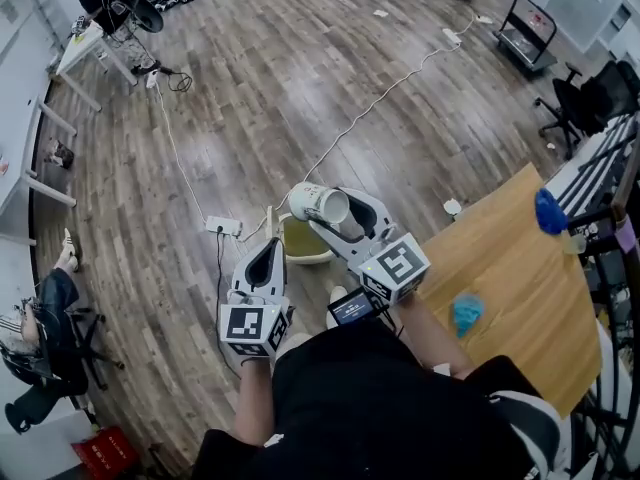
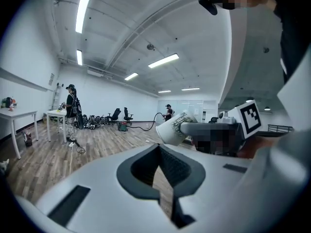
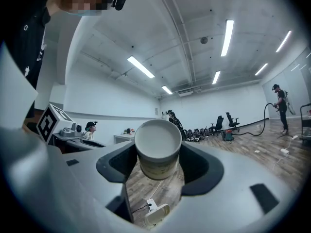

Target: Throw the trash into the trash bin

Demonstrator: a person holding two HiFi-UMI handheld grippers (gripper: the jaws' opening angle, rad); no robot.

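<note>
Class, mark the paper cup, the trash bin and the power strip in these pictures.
paper cup [image 3: 156, 166], right gripper view, on its side wall.
trash bin [image 1: 306, 258], head view, on its near rim.
power strip [image 1: 223, 227], head view, on its middle.

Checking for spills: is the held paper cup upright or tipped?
Tipped: the paper cup lies on its side, clamped in the right gripper.

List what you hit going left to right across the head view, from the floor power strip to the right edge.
power strip → left gripper → paper cup → crumpled blue wad → blue object
</note>
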